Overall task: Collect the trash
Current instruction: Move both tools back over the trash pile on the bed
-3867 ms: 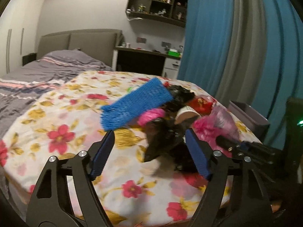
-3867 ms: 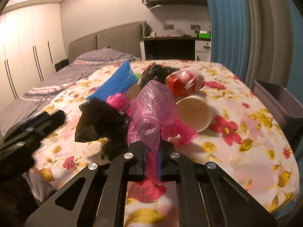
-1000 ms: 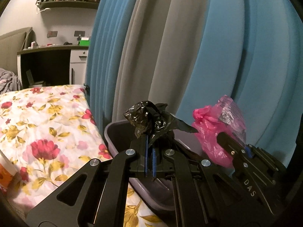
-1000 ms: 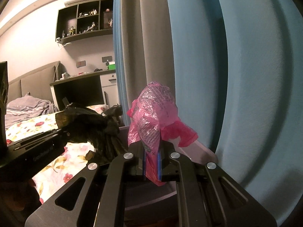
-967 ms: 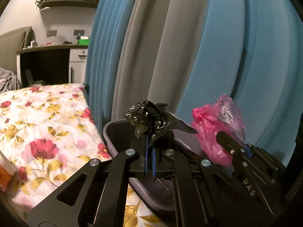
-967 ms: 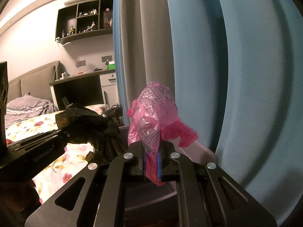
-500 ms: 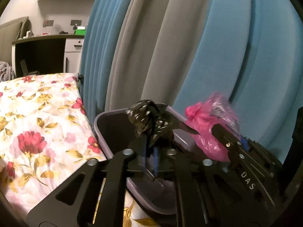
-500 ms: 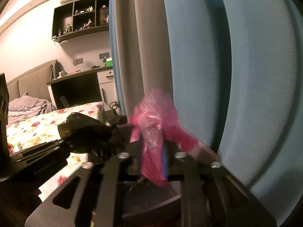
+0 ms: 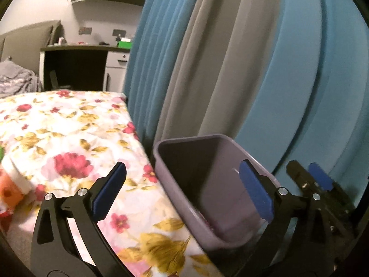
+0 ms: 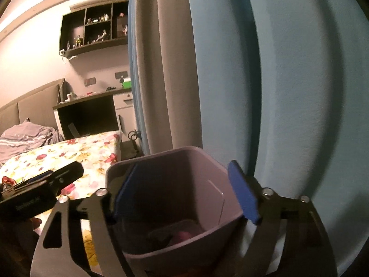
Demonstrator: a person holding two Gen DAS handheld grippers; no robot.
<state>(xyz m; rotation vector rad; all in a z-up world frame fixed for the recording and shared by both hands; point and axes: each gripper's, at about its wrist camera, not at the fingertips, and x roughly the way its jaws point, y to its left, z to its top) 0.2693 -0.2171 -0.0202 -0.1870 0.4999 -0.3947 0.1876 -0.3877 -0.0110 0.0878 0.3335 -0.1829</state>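
Presently both grippers hang over the grey bin (image 10: 175, 251) beside the bed (image 9: 69, 133): left gripper (image 9: 182, 191) and right gripper (image 10: 184, 191) have jaws opening wide, nothing between the fingers. A pink scrap and a dark scrap (image 10: 161, 235) lie at the bin bottom, below the right fingers. Remaining trash, an orange-and-white item (image 9: 11, 189), lies on the floral cover far left, nearer the left gripper. Next reach judged leftward; bin rim and blue curtain (image 9: 311, 92) stand close
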